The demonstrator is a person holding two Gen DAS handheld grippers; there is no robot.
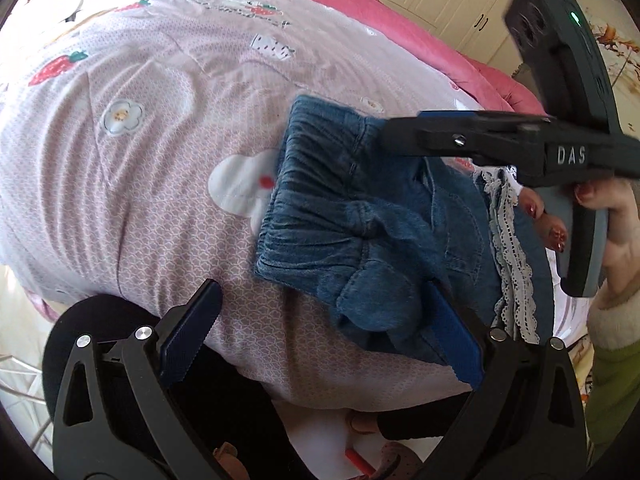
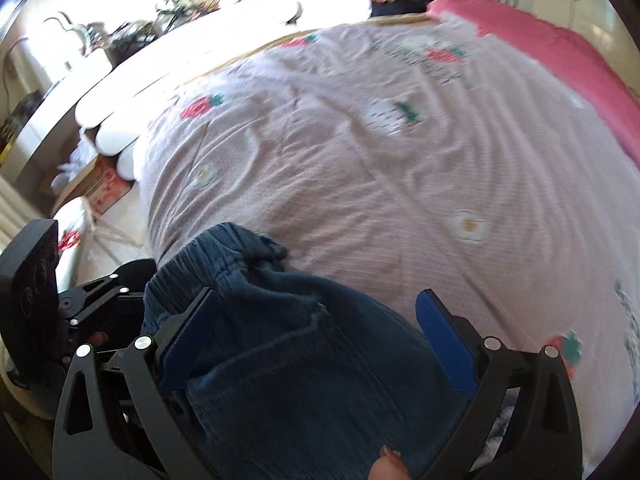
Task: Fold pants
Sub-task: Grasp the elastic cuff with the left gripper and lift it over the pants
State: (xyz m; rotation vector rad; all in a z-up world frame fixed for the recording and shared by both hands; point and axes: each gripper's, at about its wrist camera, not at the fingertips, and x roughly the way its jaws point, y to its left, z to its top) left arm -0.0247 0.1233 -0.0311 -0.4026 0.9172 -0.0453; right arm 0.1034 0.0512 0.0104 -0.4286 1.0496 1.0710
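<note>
You have one pair of blue denim pants (image 1: 352, 216) bunched near the bed's near edge, lying on the pink strawberry-print quilt (image 1: 132, 168), elastic waistband toward the middle of the bed. Your left gripper (image 1: 328, 336) hangs over that edge with its two blue-padded fingers spread wide; the right pad touches the denim while the left one is clear of it. Your right gripper (image 2: 316, 344) also has its two fingers wide apart, straddling the denim without pinching it. In the left wrist view, one hand (image 1: 600, 216) with red-painted nails holds the right tool's handle. One strip of white lace trim (image 1: 512, 264) lies beside the pants.
</note>
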